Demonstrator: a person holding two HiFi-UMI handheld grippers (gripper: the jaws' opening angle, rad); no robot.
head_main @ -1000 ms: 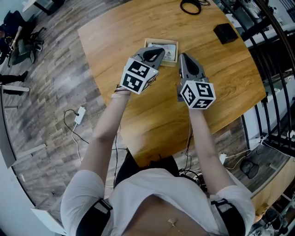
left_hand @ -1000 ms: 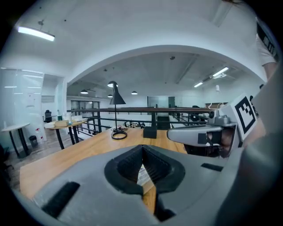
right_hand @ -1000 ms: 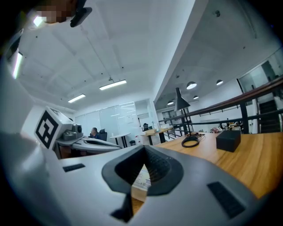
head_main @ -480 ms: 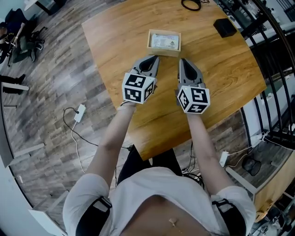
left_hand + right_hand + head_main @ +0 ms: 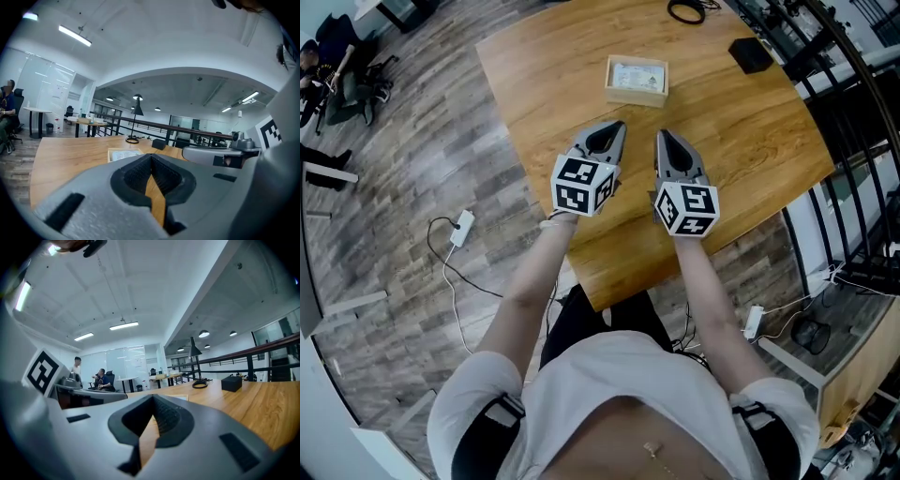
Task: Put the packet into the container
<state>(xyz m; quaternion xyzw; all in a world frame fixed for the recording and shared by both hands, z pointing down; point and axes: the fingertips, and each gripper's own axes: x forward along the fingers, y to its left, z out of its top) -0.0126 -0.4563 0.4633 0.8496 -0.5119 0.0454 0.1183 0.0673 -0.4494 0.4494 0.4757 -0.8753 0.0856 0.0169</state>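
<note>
Left gripper (image 5: pixel 615 131) and right gripper (image 5: pixel 666 141), both clenched empty, are drawing back from the container (image 5: pixel 635 98) at twelve o'clock; keep retreating clear.

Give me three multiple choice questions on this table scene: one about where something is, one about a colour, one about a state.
1. Where is the container?
A. on the floor
B. on the table, ahead of the left gripper
C. clamped in the left gripper

2. What colour is the small box near the table's far right edge?
A. black
B. red
C. white

3. How do the left gripper's fingers stand?
A. wide apart
B. shut on a packet
C. shut, holding nothing

Answers: B, the head view shows it farther up the table than the gripper's tip. A, the box is black all over. C, the left gripper view shows the fingers meeting with only table wood behind them.
</note>
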